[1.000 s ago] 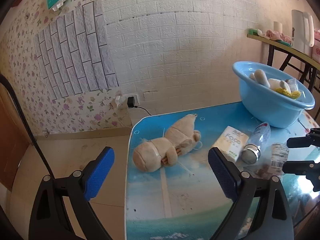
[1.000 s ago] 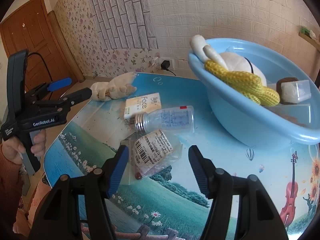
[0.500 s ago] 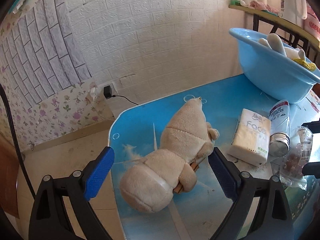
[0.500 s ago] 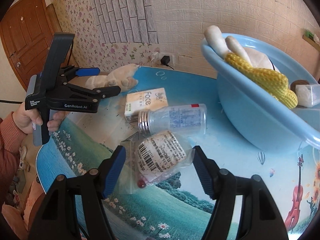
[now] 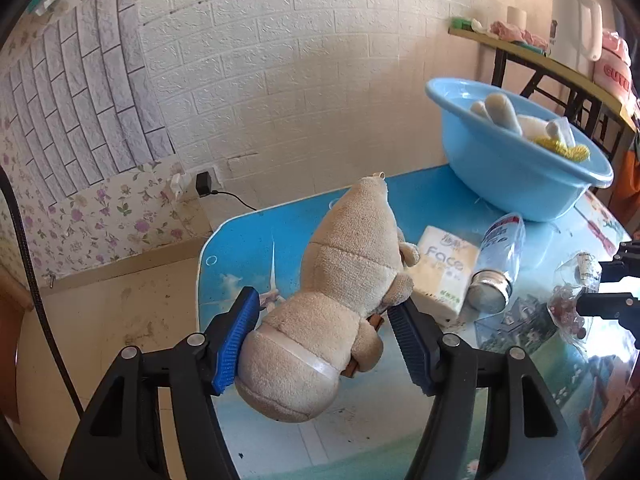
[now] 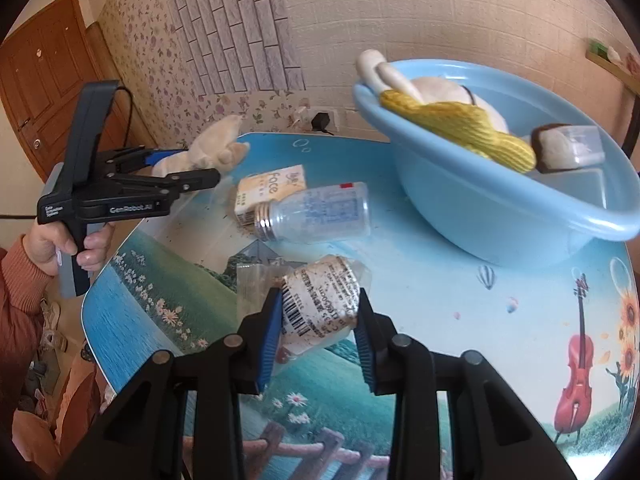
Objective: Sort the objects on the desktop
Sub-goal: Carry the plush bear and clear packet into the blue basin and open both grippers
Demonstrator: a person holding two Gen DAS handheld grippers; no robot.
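1. Left gripper (image 5: 316,336), jaws just closing, pinches the plush (image 5: 340,292) low on its body, on the worktop (image 6: 460,280) well away from the basin (image 6: 500,216).
2. Right gripper (image 6: 318,334), jaws just closed, squeezes the bag (image 6: 320,308) near the basin.
3. Risks: the plush may sag out of that low grip; the slick bag may slide free.

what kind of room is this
Probably a lived-in room at home, not a lab: floral wallpaper and brick-pattern panels, a picture-printed table with a blue plastic basin and a plush toy, and a kettle on a side shelf.
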